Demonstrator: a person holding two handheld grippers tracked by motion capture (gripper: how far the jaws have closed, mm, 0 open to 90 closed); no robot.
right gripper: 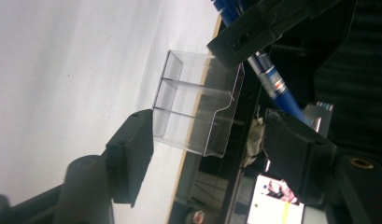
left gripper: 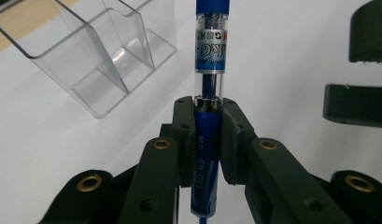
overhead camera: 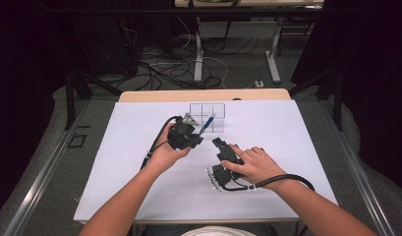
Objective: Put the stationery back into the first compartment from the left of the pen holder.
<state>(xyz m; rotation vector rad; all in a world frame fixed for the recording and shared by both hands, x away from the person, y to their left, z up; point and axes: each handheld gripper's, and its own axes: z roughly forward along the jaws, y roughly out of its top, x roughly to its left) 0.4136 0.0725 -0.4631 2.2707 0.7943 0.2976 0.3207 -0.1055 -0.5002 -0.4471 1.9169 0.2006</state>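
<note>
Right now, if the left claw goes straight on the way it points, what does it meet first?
Probably the clear plastic organizer: the left claw, shut on the blue pen, points toward it, though the depth is unclear.

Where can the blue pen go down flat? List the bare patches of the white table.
Free: the white table right of the clear organizer, out to its right edge; the left strip beyond the left tool, which grips the blue pen; and the near edge between the forearms. Crowded: the middle, around both tools and the organizer; the right tool is open there.
</note>
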